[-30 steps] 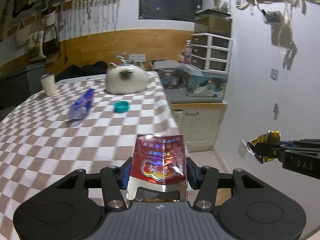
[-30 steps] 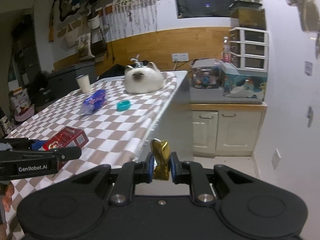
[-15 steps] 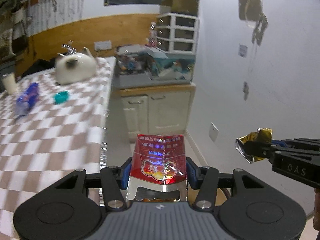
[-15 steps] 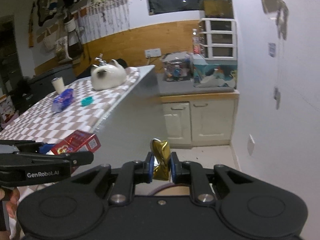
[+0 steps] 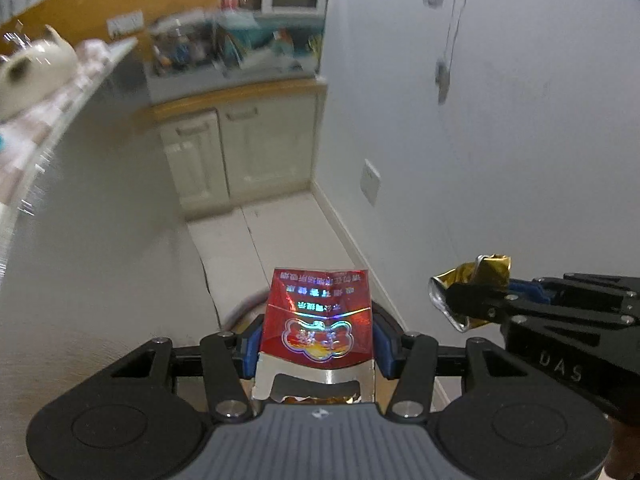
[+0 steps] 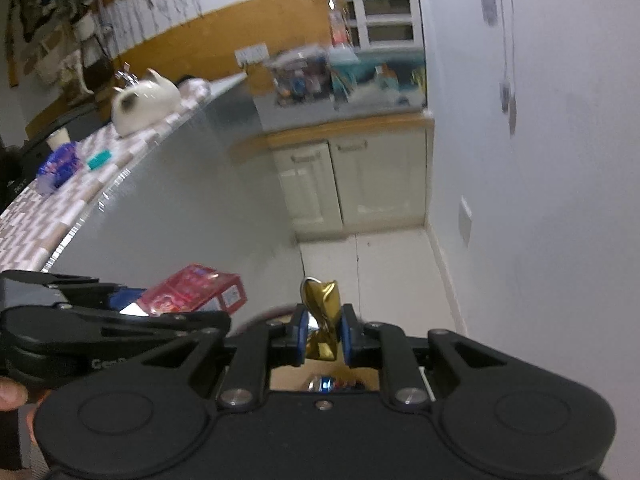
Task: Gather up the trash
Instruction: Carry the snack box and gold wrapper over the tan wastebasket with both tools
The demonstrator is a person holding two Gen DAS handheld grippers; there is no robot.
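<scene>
Pale floor tiles point(image 5: 272, 240) run between a white wall point(image 5: 500, 140) with a socket plate and the grey side of the bench point(image 6: 192, 200), whose checked top carries a white cat-shaped pot point(image 6: 140, 104), a blue packet point(image 6: 58, 164) and a small teal dish point(image 6: 99, 159); cream cupboards point(image 6: 356, 176) with a cluttered worktop stand at the far end. Both tools tilt down toward the floor, side by side and a little apart. The left gripper point(image 5: 318, 334) is closed on a red foil snack box point(image 5: 318, 316), its blue pads pressing the box's two sides, the torn silver end lying back toward the camera and the printed end pointing forward. From the right wrist view the same box point(image 6: 192, 290) shows as a pink-red carton sticking out ahead of the left tool. The right gripper point(image 6: 323, 332) is clamped tight on a crumpled gold wrapper point(image 6: 322, 308), which stands up between the pads and pokes out above them. In the left wrist view that wrapper point(image 5: 476, 284) hangs at the tip of the right tool, over the floor near the wall. A fingertip point(image 6: 12, 394) shows at the left edge.
</scene>
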